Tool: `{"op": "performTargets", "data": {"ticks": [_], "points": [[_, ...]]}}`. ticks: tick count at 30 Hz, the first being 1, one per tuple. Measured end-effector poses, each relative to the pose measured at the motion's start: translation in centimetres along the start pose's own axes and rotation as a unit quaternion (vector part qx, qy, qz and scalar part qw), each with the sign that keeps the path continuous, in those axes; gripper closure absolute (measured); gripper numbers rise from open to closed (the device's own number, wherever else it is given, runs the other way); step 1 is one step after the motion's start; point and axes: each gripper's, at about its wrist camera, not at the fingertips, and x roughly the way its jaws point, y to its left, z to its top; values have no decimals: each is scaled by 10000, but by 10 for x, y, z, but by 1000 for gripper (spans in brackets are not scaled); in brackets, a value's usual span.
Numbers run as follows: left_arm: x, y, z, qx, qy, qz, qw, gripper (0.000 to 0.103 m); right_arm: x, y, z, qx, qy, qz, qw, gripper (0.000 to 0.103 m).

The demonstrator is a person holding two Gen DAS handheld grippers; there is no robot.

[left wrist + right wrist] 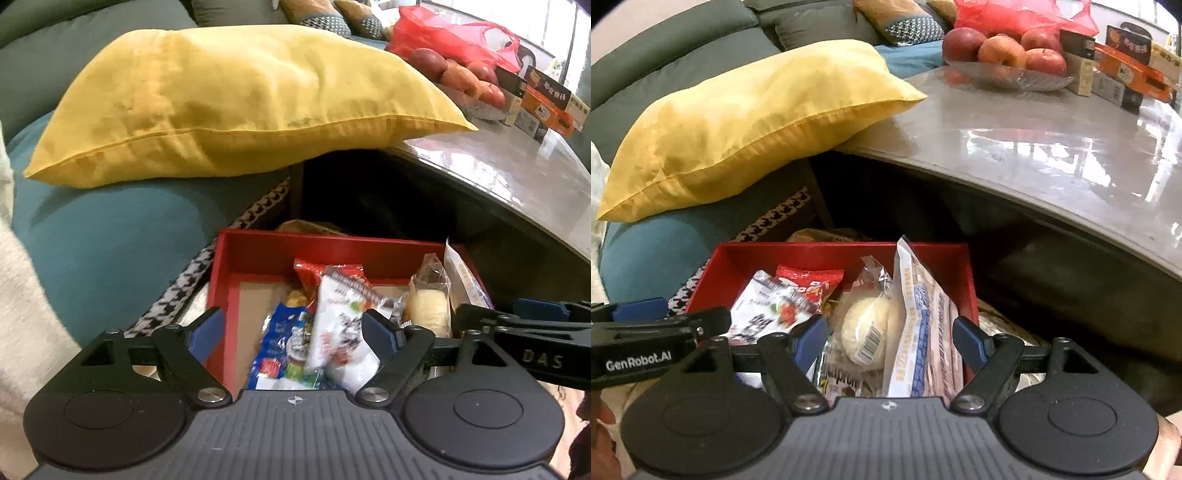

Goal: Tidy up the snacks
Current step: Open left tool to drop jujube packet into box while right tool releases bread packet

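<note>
A red box sits low beside the sofa and holds several snack packets. In the left wrist view I see a blue packet, a white packet, a red packet and a wrapped round bun. My left gripper is open above the blue and white packets, holding nothing. In the right wrist view my right gripper is open around the bun and a tall white and blue packet, not closed on either.
A yellow cushion lies on the teal sofa, its corner on the grey table. The table carries a glass dish of apples, a red plastic bag and boxes. The table edge overhangs the red box.
</note>
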Motion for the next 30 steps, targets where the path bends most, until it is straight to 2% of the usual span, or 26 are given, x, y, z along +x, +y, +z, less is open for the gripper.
{"op": "performTargets", "data": {"ticks": [16,30], "points": [[-22,6,-28,-36,94,75,9999,14,-28,7,-24,159,59,36,9999,32],[-31,1,-37,15,48,109,9999,13,-36,5,-33,182,94,1,9998,32]]}}
